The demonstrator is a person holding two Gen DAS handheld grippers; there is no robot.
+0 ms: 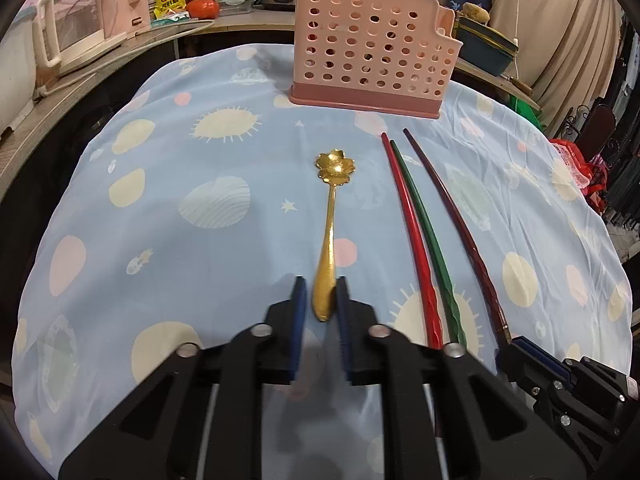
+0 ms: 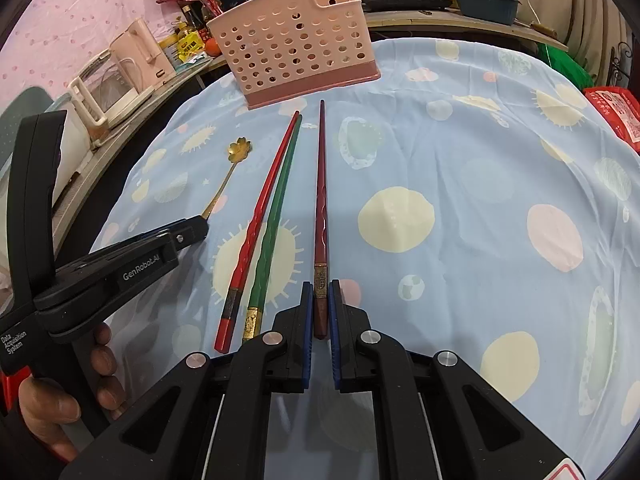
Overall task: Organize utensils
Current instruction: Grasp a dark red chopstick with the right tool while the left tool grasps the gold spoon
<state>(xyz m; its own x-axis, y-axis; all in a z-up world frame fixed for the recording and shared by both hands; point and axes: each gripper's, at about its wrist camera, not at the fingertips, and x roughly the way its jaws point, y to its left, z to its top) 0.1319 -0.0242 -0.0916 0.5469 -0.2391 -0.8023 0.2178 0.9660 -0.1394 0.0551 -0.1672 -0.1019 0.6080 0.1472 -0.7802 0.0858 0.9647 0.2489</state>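
Fingers of the left gripper [image 1: 322, 294] clamp the handle end of a gold flower-bowled spoon [image 1: 330, 216] lying on the blue planet-print cloth [image 1: 168, 240] over the tabletop. Right gripper [image 2: 320, 308] fingers pinch the butt of a dark maroon chopstick [image 2: 321, 208], beside red [image 2: 260, 216] and green [image 2: 276, 216] chopsticks. A pink perforated plastic utensil holder [image 1: 368, 56] stands beyond.

Both views are evenly lit from overhead and sharp at centre. Strong fisheye bending curves the blue tablecloth [image 1: 168, 240] edges; black vignette fills the corners. A glint marks the gold spoon [image 1: 329, 220] bowl.
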